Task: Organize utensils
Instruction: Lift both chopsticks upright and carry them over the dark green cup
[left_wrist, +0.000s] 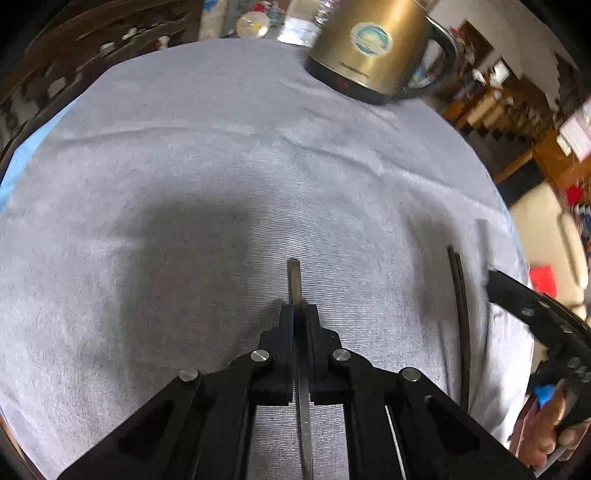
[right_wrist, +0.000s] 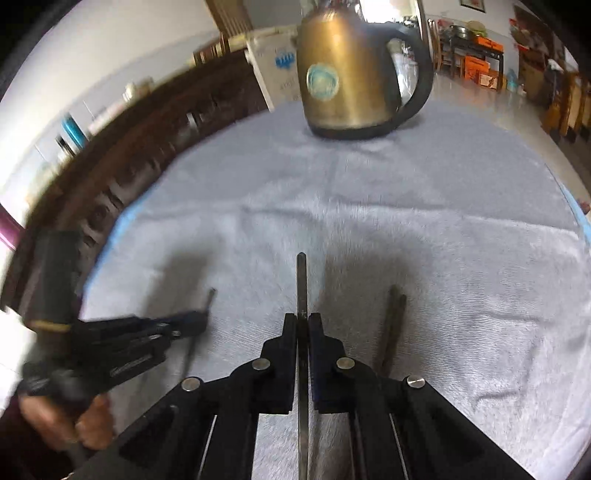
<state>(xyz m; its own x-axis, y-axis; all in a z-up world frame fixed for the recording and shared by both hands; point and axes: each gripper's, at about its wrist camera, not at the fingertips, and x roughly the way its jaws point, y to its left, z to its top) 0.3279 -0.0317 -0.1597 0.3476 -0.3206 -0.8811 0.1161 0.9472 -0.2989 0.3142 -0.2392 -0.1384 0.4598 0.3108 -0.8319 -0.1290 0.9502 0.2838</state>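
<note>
grey cloth (left_wrist: 221, 166) covers the table; brass kettle (left_wrist: 373, 51) at far edge. left gripper (left_wrist: 300, 314) clamped on a flat metal utensil (left_wrist: 295, 280) at centre; right gripper (right_wrist: 303, 321) clamped on a dark utensil (right_wrist: 301, 280), chopsticks (right_wrist: 393, 325) lying just right. risk: thin handles pivoting in the pads, dropping askew.

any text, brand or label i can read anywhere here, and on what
None can be read.
kettle: round blue-green sticker, plus a small light brand line near the base; both too blurred.
white box behind the kettle: blue logo and faint print, too blurred.
orange boxes in the background: markings too small.
</note>
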